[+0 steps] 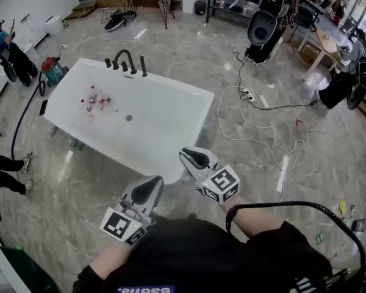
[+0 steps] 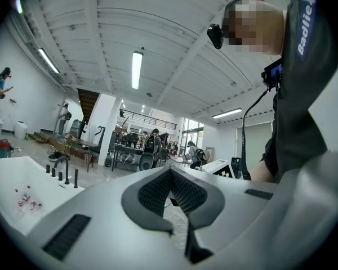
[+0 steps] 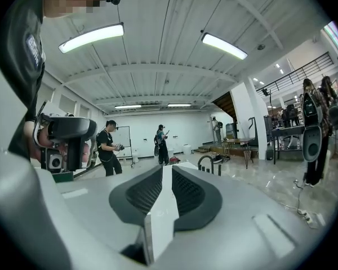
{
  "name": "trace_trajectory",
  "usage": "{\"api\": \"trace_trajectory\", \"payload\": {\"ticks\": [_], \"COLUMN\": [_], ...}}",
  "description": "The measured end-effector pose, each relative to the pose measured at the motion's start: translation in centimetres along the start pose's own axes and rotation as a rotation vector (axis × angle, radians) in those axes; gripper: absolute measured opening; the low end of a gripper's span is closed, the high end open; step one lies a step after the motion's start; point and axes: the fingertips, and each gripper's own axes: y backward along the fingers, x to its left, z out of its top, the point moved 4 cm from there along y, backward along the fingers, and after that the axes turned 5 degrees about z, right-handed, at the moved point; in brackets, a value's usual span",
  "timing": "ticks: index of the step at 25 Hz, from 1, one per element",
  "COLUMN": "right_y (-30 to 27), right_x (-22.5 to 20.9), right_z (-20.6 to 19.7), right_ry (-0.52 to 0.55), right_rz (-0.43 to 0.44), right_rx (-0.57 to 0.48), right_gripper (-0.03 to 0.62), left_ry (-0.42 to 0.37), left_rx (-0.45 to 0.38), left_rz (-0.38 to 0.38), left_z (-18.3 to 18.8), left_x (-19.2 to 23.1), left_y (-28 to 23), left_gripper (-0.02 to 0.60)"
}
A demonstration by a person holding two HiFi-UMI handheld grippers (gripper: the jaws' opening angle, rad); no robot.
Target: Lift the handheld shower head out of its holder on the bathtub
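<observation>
Well apart from both your grippers, the white bathtub (image 1: 171,133) fills the left-centre of the head view. The slim black handheld shower head (image 1: 144,66) stands upright in its holder on the far rim, just right of the arched faucet (image 1: 124,58). Your left gripper (image 1: 156,180) hovers short of the near rim, jaws together on nothing. To its right, your right gripper (image 1: 184,154) reaches the near rim, jaws a slit apart and empty.
</observation>
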Motion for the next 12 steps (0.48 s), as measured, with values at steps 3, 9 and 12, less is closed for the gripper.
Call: {"api": "trace_trajectory", "payload": {"ticks": [3,9,12], "right_y": [-0.6,-5.1,-8.8], "right_x": [-1.9,-4.9,-6.9], "right_z": [0.2,0.1,0.6], "right_ry": [-0.004,0.0,0.006], "right_rz": [-0.003,-0.01,-0.021], "right_rx": [0.001,0.018,0.018], "right_gripper": [0.028,0.028,0.028], "left_ry": [0.001,0.019,0.02], "left_rx": [0.0,-0.022,-0.023], "left_rz": [0.008,0.019,0.011], "left_z": [0.1,0.4,0.9], "left_x": [0.7,6.1,10.3], "left_y": [-1.2,-3.0,-4.5], "left_gripper": [0.0,0.0,0.0]}}
